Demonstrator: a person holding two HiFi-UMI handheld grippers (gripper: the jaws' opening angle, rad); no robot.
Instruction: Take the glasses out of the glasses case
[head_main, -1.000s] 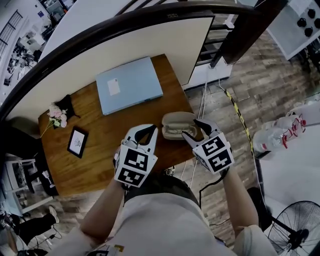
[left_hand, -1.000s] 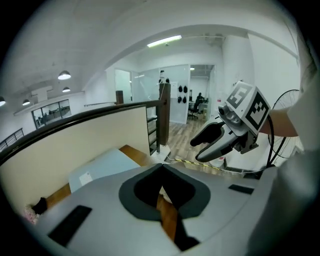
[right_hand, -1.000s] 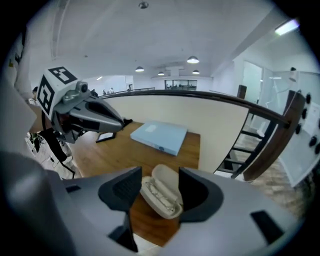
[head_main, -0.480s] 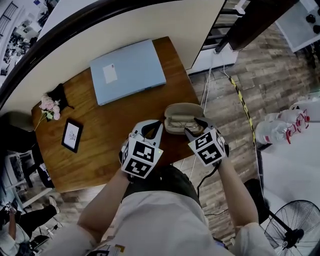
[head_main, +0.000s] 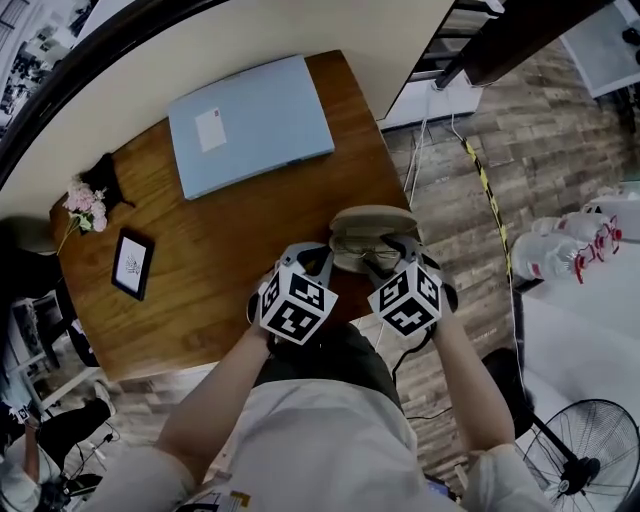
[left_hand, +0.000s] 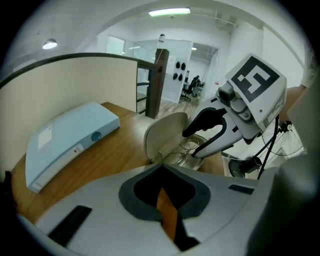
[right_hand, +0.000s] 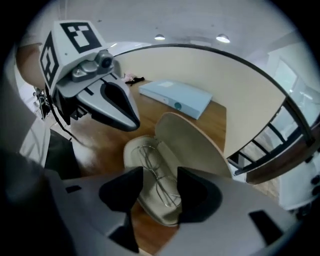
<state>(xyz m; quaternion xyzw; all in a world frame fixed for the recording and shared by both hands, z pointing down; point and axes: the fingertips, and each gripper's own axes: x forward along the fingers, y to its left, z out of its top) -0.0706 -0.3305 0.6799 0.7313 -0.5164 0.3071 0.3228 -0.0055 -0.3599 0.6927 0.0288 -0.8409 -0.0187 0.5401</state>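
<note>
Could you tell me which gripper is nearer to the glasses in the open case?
Right. The right gripper hovers directly over the glasses, its jaws opening with the frame in line between them, not gripped. The left gripper, shut, sits beside the glasses case.

Glasses (right_hand: 159, 172) lie in case (right_hand: 197, 145) on table (head_main: 220, 250)

Beige glasses case (right_hand: 192, 145), lid open, at table (head_main: 220, 260) edge, thin wire glasses (right_hand: 156, 174) inside
</note>
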